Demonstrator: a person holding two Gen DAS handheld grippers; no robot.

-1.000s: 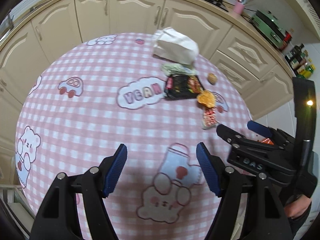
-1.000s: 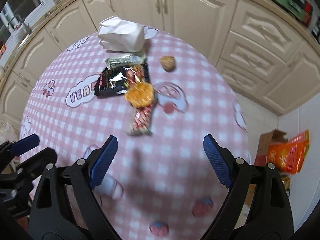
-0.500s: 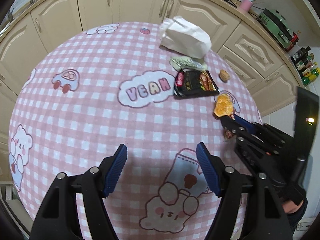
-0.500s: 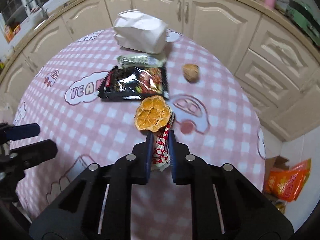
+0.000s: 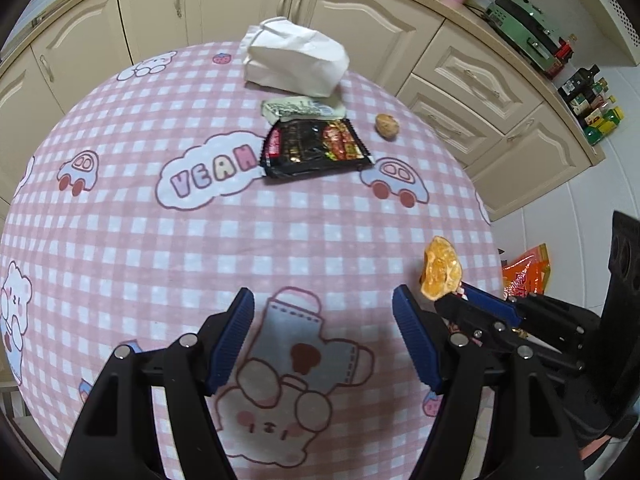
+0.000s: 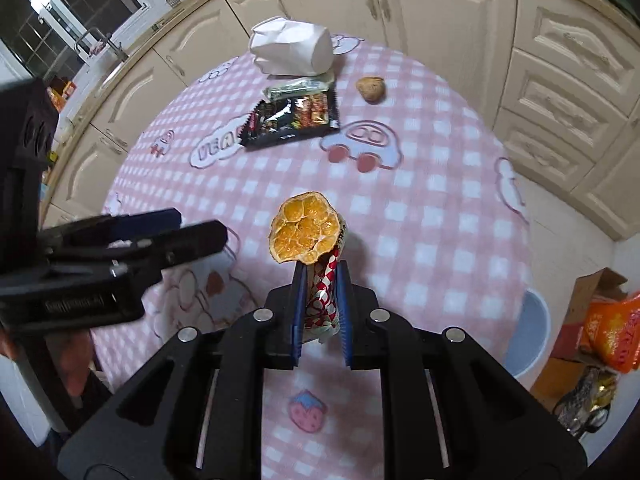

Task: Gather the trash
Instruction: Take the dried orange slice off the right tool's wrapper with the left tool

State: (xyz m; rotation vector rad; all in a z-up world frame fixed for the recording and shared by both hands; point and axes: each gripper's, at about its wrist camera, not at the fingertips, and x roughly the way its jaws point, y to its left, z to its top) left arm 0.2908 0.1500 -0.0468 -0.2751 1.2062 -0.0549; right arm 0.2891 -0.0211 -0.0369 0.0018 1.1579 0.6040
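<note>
right wrist view: right gripper (image 6: 320, 300) jaws pinching red-white wrapper (image 6: 322, 300), orange peel (image 6: 304, 234) on top; left gripper (image 5: 323, 344) jaws spread, empty, above worktop (image 5: 120, 240)

bare tablecloth (image 5: 280, 240) nearside — wrappers (image 5: 316, 148) far edge

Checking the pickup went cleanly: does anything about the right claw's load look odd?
Yes. The right claw is shut on a red-white wrapper, but an orange slice rides loose on its tip and may drop.
</note>
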